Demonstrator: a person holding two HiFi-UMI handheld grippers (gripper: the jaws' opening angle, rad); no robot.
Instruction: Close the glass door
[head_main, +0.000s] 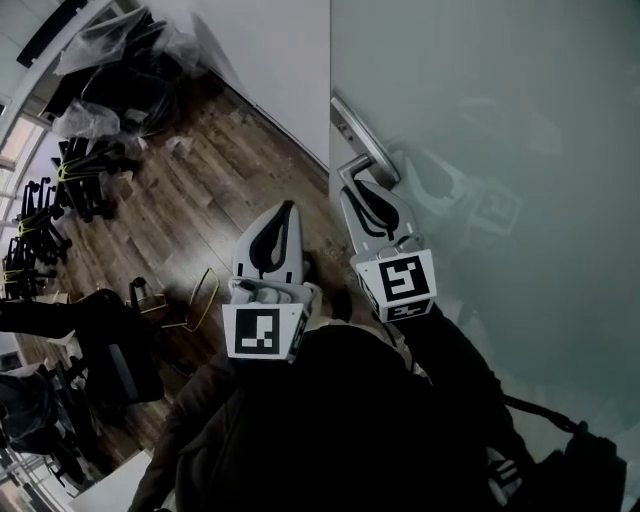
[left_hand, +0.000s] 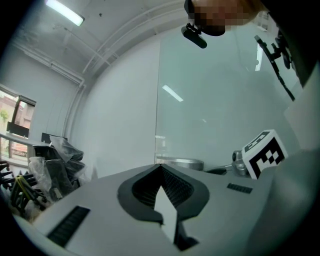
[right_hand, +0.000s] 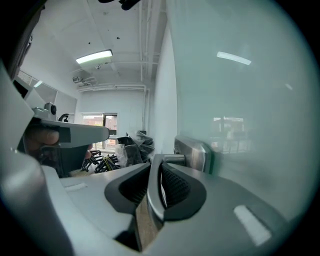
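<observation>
Two grippers reach forward from the person's dark sleeves (head_main: 340, 420), marker cubes nearest the head camera. The left gripper (head_main: 287, 210) hangs free over the wooden floor (head_main: 190, 190); its own view shows the jaws brought together at the tips with nothing between them. Just beside it, the right gripper (head_main: 362, 190) is clamped on the lever of the metal door handle (head_main: 352, 125), and its own view shows the silver bar running down between the ribbed pads. The handle sits at the free edge of the frosted glass door (head_main: 500, 150), which fills the right of the head view and stands close alongside the white wall (head_main: 280, 70); whether the latch is home I cannot tell. This looks like the closing step itself, with the grip already made. The next move probably calls for a firm hold on the lever while the door is brought flush to its frame, then an easy release so the latch seats. Farther off, stacked chairs (head_main: 70, 180) and plastic-wrapped bundles (head_main: 120, 50) line the room's far side, well apart from the door.
</observation>
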